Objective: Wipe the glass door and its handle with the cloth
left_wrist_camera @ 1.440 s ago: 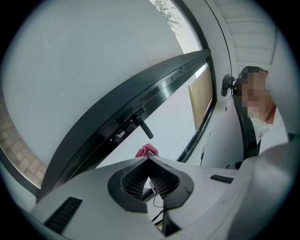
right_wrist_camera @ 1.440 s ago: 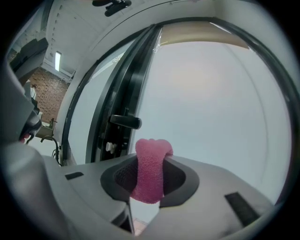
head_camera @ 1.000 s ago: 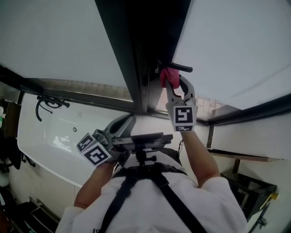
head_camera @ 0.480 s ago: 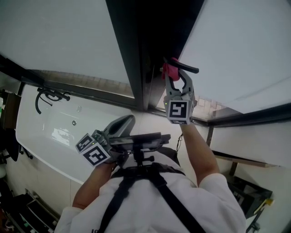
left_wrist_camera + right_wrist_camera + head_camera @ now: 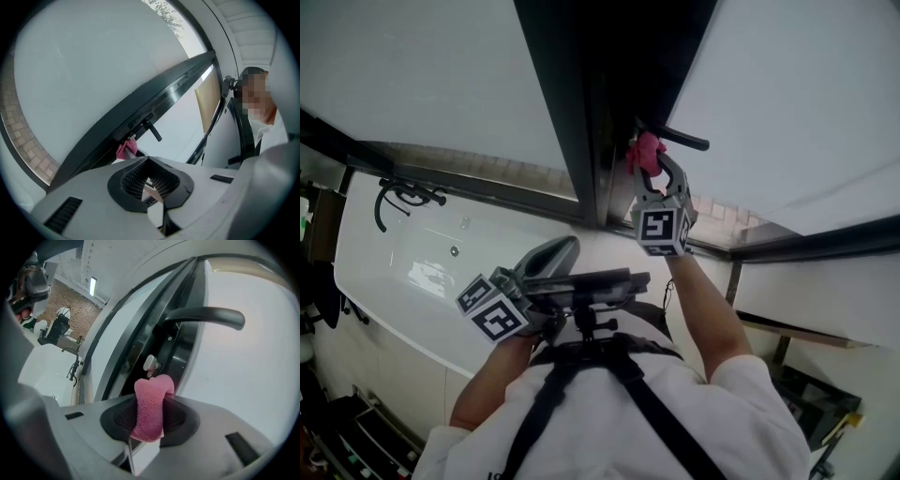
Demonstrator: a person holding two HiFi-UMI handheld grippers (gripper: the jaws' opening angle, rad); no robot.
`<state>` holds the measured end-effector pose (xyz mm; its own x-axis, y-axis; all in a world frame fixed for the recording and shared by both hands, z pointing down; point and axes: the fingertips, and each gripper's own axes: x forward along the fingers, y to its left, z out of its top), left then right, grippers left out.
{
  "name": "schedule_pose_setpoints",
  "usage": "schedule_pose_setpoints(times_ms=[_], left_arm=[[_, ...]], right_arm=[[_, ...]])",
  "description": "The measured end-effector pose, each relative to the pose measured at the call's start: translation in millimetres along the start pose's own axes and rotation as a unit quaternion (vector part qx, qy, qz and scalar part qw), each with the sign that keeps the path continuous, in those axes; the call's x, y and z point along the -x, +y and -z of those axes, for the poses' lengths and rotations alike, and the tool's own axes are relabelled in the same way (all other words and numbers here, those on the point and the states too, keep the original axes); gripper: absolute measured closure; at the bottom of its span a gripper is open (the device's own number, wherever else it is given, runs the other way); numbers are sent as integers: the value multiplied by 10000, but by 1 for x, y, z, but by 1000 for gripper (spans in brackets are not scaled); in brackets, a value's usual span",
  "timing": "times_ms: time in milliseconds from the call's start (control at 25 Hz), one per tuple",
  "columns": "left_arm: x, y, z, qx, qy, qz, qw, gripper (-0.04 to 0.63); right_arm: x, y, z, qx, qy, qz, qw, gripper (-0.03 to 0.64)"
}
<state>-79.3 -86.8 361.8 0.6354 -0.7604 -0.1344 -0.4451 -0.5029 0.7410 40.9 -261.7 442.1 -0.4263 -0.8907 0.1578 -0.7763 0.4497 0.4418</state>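
Note:
A pink cloth (image 5: 645, 152) is pinched in my right gripper (image 5: 649, 167), which is raised to the dark edge of the glass door (image 5: 797, 94). The cloth sits just below the black lever handle (image 5: 677, 139), touching or nearly touching its base. In the right gripper view the cloth (image 5: 151, 406) sticks up from the shut right gripper (image 5: 150, 423), with the handle (image 5: 206, 315) above it and the glass (image 5: 253, 380) to the right. My left gripper (image 5: 548, 255) is held low near the person's chest, shut and holding nothing. From it I see the cloth (image 5: 126, 148) and handle (image 5: 153, 131) far off.
The dark door frame (image 5: 572, 112) runs between two white panes. A small white latch (image 5: 150, 363) sits on the frame under the handle. A white bathtub (image 5: 412, 272) with a black tap (image 5: 398, 202) lies at the left. A camera mount (image 5: 591, 286) hangs on the person's chest.
The right gripper with the cloth rose toward the handle, then slid slightly back down and left along the door edge. The left gripper stayed still.

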Motion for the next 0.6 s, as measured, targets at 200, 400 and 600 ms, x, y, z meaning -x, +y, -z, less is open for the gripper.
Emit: schedule_pose_setpoints(times_ms=[200, 400, 600], left_arm=[[0, 0, 1, -10, -7, -43, 10000, 603], [2, 1, 0, -16, -26, -99, 9999, 603], [7, 1, 0, -11, -44, -172, 9998, 603]], right_arm=[[-1, 3, 1, 118, 54, -42, 9999, 514], [-8, 18, 29, 82, 433, -303, 9986, 514], [-9, 34, 54, -197, 959, -652, 9931, 514]])
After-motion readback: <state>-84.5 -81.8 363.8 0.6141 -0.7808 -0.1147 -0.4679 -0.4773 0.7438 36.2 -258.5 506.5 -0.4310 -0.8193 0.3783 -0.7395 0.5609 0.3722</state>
